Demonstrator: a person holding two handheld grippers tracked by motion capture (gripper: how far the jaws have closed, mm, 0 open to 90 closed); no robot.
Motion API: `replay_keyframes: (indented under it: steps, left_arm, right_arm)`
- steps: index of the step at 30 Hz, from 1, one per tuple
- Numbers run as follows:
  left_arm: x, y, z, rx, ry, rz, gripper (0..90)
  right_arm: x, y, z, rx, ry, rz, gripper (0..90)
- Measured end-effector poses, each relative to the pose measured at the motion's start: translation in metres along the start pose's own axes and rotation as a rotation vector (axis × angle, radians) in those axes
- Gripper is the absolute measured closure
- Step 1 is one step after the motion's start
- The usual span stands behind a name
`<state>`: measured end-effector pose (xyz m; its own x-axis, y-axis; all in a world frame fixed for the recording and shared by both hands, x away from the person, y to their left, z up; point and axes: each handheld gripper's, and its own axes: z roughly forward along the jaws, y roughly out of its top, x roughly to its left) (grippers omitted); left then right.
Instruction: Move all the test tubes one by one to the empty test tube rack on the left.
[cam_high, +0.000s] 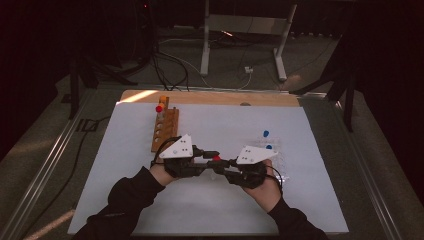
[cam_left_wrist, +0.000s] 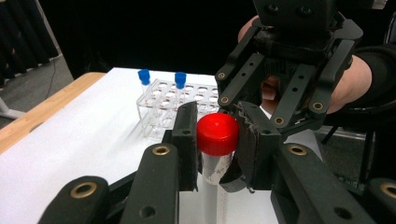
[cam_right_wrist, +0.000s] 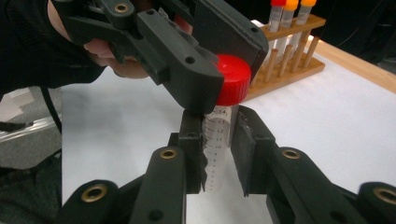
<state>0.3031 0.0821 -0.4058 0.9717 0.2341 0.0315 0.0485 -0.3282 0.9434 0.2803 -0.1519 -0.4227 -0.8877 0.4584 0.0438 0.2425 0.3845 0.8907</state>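
Note:
A clear graduated tube (cam_right_wrist: 215, 140) with a red screw cap (cam_right_wrist: 232, 78) is held between both grippers above the white mat, at the middle of the table. My left gripper (cam_left_wrist: 217, 135) is shut on the red cap (cam_left_wrist: 217, 133). My right gripper (cam_right_wrist: 218, 140) is shut on the tube's body just below the cap. In the high view the two grippers meet nose to nose at the red cap (cam_high: 216, 158), with the left gripper (cam_high: 210, 156) to its left and the right gripper (cam_high: 223, 163) to its right.
A wooden rack (cam_high: 165, 129) with red- and orange-capped tubes (cam_right_wrist: 290, 5) stands at the back left. A clear plastic rack (cam_left_wrist: 173, 100) holding two blue-capped tubes (cam_left_wrist: 144, 74) stands on the right (cam_high: 274, 150). The white mat (cam_high: 210, 210) covers the table.

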Motion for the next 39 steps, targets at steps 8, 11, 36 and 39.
replay_keyframes:
  steps: [8, 11, 36, 39]
  left_arm:
    - [0.011, 0.008, -0.018, -0.028, 0.054, -0.01, 71.8]
    - [0.017, 0.009, -0.025, -0.031, 0.077, -0.023, 71.8]
    - [0.078, 0.013, -0.088, -0.059, 0.35, -0.103, 71.9]
    - [0.085, 0.012, -0.094, -0.048, 0.383, -0.107, 71.9]
  right_arm:
    - [0.001, 0.001, -0.005, -0.045, -0.014, 0.008, 59.6]
    - [0.0, 0.002, -0.008, -0.067, -0.022, 0.018, 53.6]
    - [0.002, 0.003, -0.02, -0.119, -0.057, 0.072, 0.0]
    - [0.001, 0.003, -0.021, -0.127, -0.051, 0.078, 0.0]
